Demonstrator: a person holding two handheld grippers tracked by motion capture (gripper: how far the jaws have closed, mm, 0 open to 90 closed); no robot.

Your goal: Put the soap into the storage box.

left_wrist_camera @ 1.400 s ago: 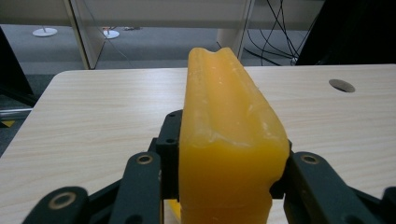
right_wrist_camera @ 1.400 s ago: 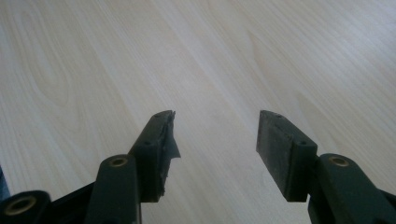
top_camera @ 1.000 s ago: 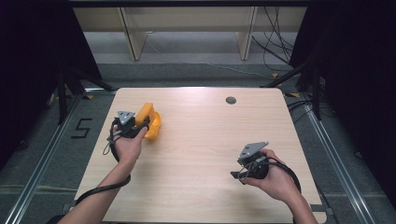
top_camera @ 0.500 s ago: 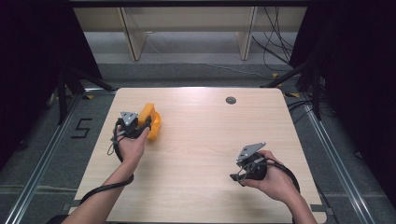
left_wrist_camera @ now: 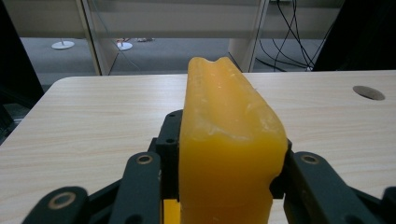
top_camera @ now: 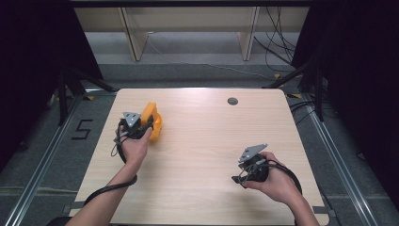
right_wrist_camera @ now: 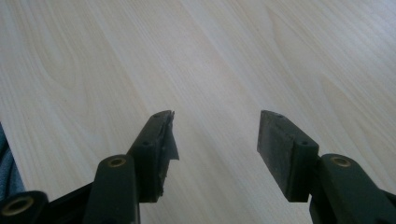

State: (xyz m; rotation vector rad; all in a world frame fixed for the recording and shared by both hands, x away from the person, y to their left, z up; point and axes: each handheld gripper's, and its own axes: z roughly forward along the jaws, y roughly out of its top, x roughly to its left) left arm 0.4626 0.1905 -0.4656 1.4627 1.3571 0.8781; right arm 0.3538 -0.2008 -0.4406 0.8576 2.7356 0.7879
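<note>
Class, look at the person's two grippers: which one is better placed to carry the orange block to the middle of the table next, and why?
Probably the left. The left gripper is shut on the orange block, which sits between its jaws. The right gripper is open over bare table, far from the block.

a light wooden table has a round dark hole near its far edge. black cables trail on the grey floor beyond, and a "5" mark lies left.
</note>
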